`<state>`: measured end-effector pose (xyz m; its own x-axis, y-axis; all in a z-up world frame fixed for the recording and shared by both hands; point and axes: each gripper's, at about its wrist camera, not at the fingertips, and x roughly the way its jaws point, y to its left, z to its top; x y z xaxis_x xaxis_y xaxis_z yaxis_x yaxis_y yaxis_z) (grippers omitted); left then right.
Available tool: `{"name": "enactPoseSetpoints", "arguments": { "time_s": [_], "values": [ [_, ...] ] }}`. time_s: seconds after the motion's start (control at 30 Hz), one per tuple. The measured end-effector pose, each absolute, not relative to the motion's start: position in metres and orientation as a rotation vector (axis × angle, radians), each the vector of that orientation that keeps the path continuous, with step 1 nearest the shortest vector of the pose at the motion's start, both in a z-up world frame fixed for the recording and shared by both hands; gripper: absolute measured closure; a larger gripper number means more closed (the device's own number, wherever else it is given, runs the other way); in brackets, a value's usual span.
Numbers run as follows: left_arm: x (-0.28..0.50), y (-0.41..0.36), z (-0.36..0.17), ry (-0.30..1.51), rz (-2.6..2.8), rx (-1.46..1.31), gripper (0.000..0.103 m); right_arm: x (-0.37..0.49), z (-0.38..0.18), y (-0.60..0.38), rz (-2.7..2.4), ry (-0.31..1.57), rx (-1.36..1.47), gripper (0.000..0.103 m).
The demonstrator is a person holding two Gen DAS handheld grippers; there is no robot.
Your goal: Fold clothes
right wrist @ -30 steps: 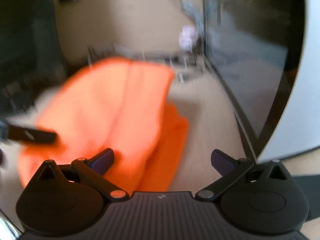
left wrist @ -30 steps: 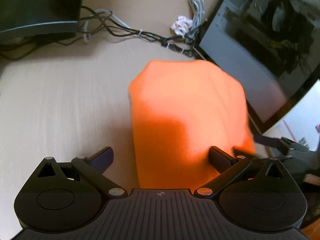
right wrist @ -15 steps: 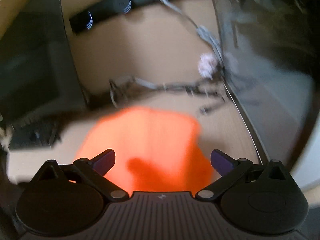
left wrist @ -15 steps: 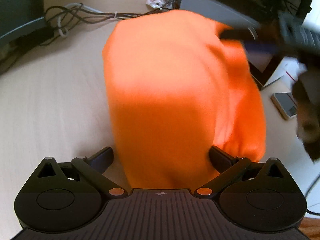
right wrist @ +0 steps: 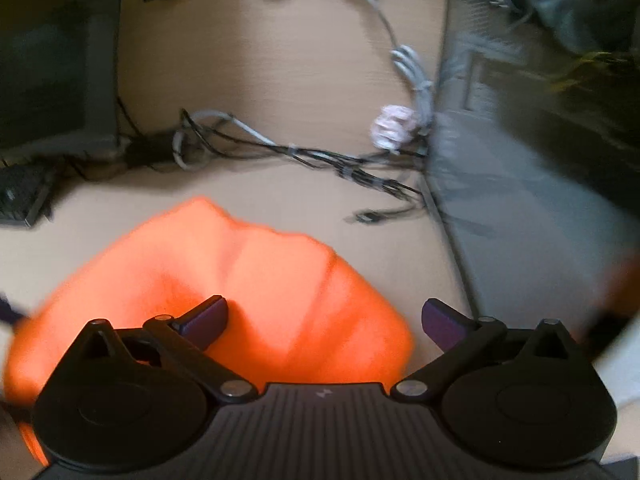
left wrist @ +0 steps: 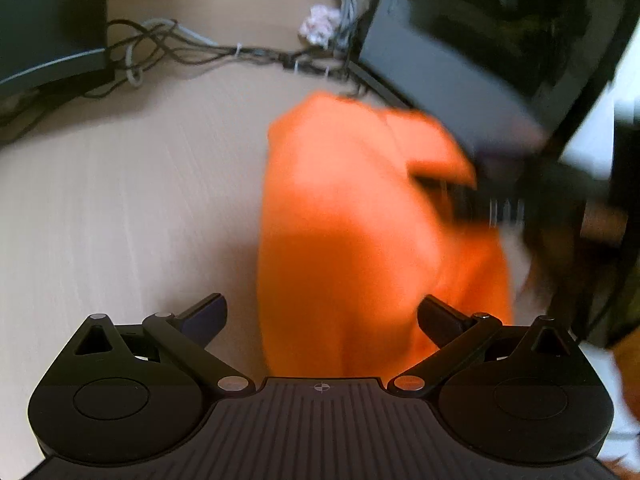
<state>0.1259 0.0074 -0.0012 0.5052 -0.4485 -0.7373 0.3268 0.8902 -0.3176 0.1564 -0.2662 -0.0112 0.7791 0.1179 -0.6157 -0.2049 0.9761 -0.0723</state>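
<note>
While above orange cloth (left wrist: 352, 240), gripper (left wrist: 322, 316) agape.

The orange cloth (left wrist: 352, 240) (right wrist: 248, 292) and cable tangle (left wrist: 192, 50) (right wrist: 280, 148) are seen close by both wrist views, angled down across the bench (left wrist: 120, 208) (right wrist: 280, 68).

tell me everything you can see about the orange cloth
The orange cloth is plain, soft-looking fabric, bunched in rounded folds with several creases, not flat. It lies on the pale wooden table, short of the tangled cables. Both grippers are open over it; whether their fingers touch it is unclear. Its edges are blurred.
</note>
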Motion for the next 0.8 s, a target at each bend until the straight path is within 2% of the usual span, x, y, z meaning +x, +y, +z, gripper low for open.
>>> {"name": "enactPoseSetpoints", "arguments": {
  "time_s": [0.13, 0.47, 0.57, 0.7, 0.8],
  "values": [
    [0.144, 0.019, 0.007, 0.913, -0.496, -0.307, 0.000, 0.139, -0.033, -0.280, 0.160, 0.729, -0.104, 0.000],
    [0.141, 0.051, -0.001, 0.891, -0.402, -0.418, 0.000, 0.137, -0.047, -0.257, 0.275, 0.738, 0.020, 0.000],
    [0.135, 0.064, -0.004, 0.883, -0.369, -0.450, 0.000, 0.148, -0.047, -0.233, 0.370, 0.722, 0.002, 0.010],
    [0.128, 0.082, -0.008, 0.872, -0.326, -0.493, 0.000, 0.169, -0.043, -0.184, 0.501, 0.684, -0.084, 0.039],
    [0.112, 0.116, -0.011, 0.842, -0.240, -0.533, 0.000, 0.192, -0.041, -0.131, 0.593, 0.645, -0.177, 0.043]
  ]
}}
